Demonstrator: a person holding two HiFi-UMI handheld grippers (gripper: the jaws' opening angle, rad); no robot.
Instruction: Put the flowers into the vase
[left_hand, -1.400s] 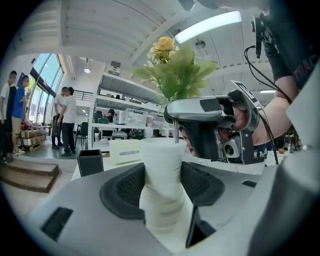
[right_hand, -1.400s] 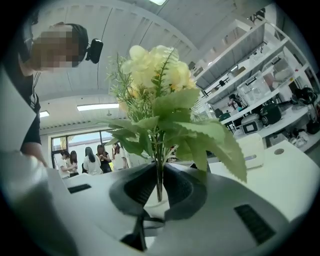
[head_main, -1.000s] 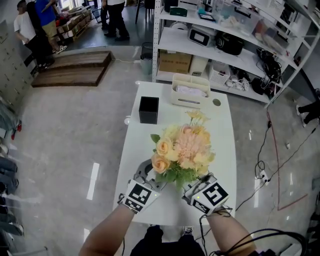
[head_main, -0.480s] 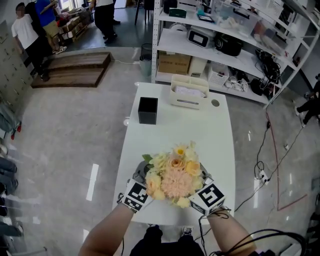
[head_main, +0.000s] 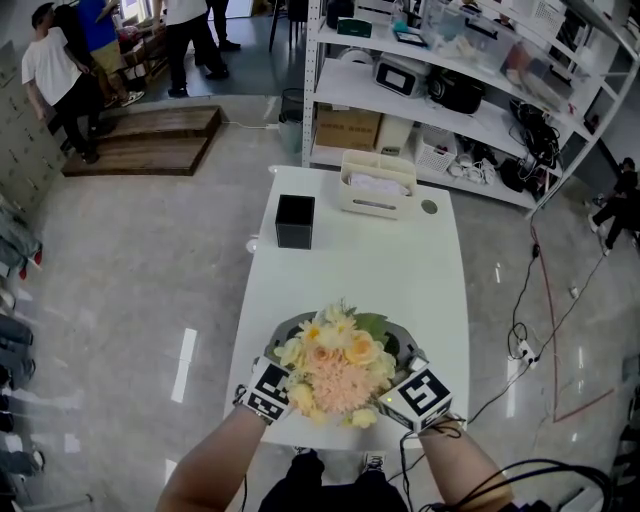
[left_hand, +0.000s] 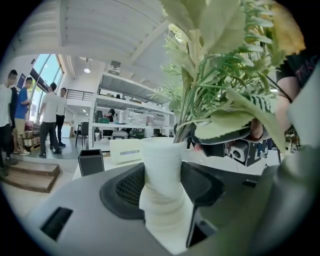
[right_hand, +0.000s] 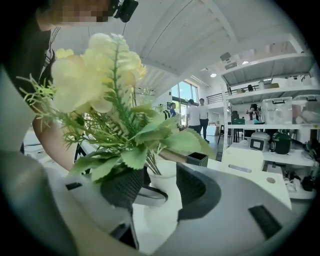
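The bouquet of peach and cream flowers (head_main: 335, 365) stands with its stems (left_hand: 186, 117) in the white vase (left_hand: 162, 170), near the table's front edge. In the head view the blooms hide the vase. My left gripper (left_hand: 162, 192) is shut on the vase, its dark pads against both sides. At the bouquet's right is my right gripper (right_hand: 160, 192), its jaws opening wide. Its pads touch neither the vase (right_hand: 165, 202) nor the green stems (right_hand: 150, 165) between them. Leaves and blooms (right_hand: 100, 75) fill the upper left of the right gripper view.
On the white table (head_main: 370, 260) stand a black square box (head_main: 296, 220) and, at the far end, a cream tissue box (head_main: 378, 183). Behind the table is a white shelf unit (head_main: 450, 85) full of gear. People stand far left (head_main: 60, 70). Cables (head_main: 530, 320) lie on the floor, right.
The bouquet has come down and toward me, from above the middle of the table to between the two grippers. The right gripper shifted only slightly.
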